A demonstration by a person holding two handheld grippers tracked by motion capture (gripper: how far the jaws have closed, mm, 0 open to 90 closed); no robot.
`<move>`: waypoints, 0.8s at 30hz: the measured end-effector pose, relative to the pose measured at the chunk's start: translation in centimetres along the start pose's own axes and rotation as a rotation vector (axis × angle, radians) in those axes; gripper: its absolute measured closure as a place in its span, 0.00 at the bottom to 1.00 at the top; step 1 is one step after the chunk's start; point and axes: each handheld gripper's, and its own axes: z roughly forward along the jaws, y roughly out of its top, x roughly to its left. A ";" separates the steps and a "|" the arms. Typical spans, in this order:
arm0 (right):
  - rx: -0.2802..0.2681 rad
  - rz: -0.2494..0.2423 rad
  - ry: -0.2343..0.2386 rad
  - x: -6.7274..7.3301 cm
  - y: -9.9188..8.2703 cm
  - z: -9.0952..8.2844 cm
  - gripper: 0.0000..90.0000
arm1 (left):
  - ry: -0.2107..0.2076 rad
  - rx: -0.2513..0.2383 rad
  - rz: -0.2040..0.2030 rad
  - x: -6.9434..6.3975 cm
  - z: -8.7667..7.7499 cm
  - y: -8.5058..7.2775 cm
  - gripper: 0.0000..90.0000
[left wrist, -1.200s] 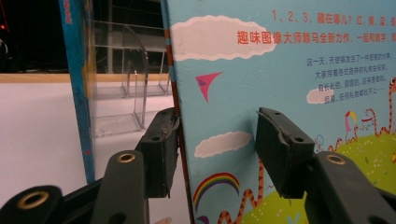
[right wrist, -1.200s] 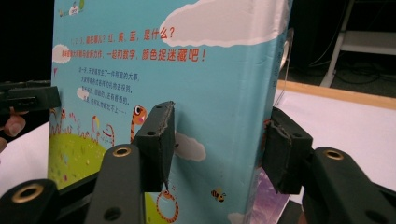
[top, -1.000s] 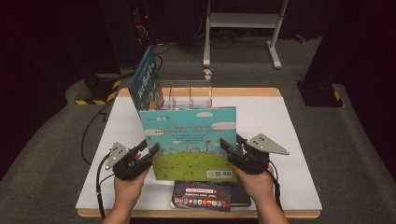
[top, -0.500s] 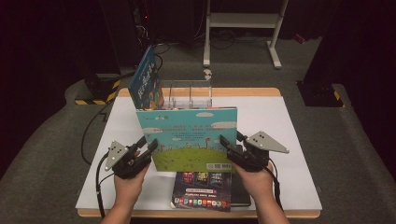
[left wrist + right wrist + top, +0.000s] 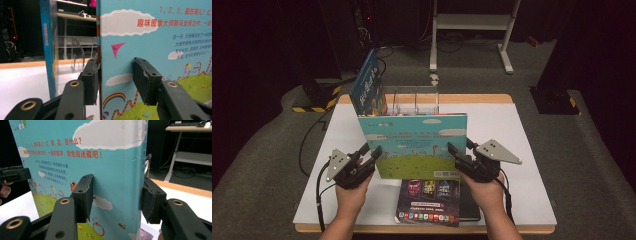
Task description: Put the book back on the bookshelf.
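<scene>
The white counter (image 5: 517, 130) carries everything, with a wooden edge at its far side. Near its middle a large picture book (image 5: 417, 142) is held upright, its cover facing the near side, so that it can apparently be carried as a flat panel toward the clear divider rack (image 5: 414, 100) standing just behind it at the far edge. A second blue book (image 5: 368, 87) is already stood on end at the rack's left, leaning slightly, which suggests the slots are meant for upright storage. A darker book (image 5: 429, 200) lies flat on the near part of the counter, below the held one.

The book is gripped at both side edges for balance. The left gripper (image 5: 116, 80) is set astride the left edge; one pad touches it, while the other appears to stand slightly off the cover, so a firm pinch cannot be told. The right gripper (image 5: 116, 198) straddles the spine, both pads seemingly against the book.
</scene>
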 end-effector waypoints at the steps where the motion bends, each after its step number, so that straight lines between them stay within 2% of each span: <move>1: -0.004 -0.003 -0.002 -0.1 0.0 0.0 0.54 | -0.003 -0.006 0.002 0.0 0.1 0.0 0.63; 10: -0.034 -0.008 -0.016 -0.7 0.2 0.9 0.53 | -0.018 -0.042 0.031 0.6 1.6 -0.4 0.63; 18: -0.053 -0.016 -0.031 -0.9 0.5 2.1 0.53 | -0.024 -0.054 0.013 1.7 2.7 -0.4 0.62; 24: -0.046 -0.022 -0.033 -1.1 0.6 2.9 0.53 | -0.015 -0.053 0.024 2.3 3.5 -0.6 0.62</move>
